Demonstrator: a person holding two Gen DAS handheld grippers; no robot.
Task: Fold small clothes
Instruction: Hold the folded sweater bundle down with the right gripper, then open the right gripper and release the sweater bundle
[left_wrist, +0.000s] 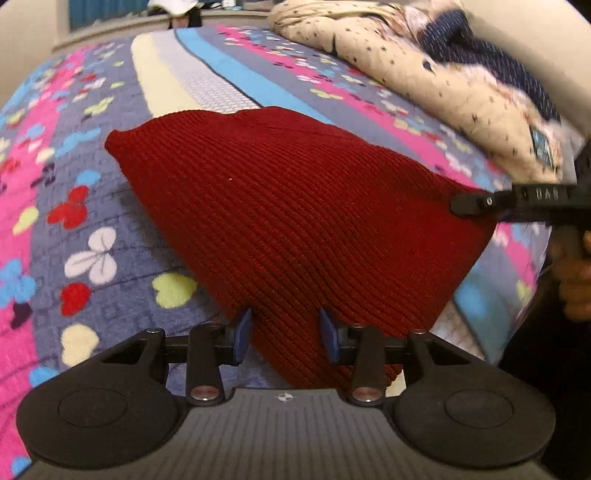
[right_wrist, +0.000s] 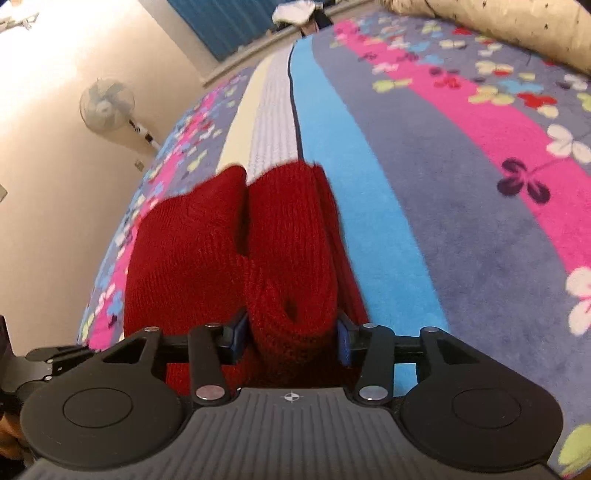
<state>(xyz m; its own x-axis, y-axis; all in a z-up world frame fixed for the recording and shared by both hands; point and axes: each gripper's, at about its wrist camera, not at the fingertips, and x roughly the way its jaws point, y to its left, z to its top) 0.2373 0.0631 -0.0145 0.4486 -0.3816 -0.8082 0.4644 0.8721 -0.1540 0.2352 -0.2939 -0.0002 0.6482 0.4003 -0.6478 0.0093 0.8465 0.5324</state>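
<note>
A dark red knitted garment (left_wrist: 295, 210) is held stretched above the butterfly-patterned blanket (left_wrist: 74, 206). My left gripper (left_wrist: 286, 334) is shut on its near edge, the blue pads pressing bunched knit. My right gripper shows at the right of the left wrist view (left_wrist: 465, 205), pinching the garment's far right corner. In the right wrist view the right gripper (right_wrist: 291, 334) is shut on a thick bunch of the red garment (right_wrist: 221, 251), which hangs down to the left over the blanket (right_wrist: 461, 206).
A cream quilt with small dark stars (left_wrist: 424, 74) and a navy cloth (left_wrist: 480, 55) are piled at the back right. A standing fan (right_wrist: 107, 103) stands by the wall left of the bed. A blue curtain (right_wrist: 229, 26) hangs behind.
</note>
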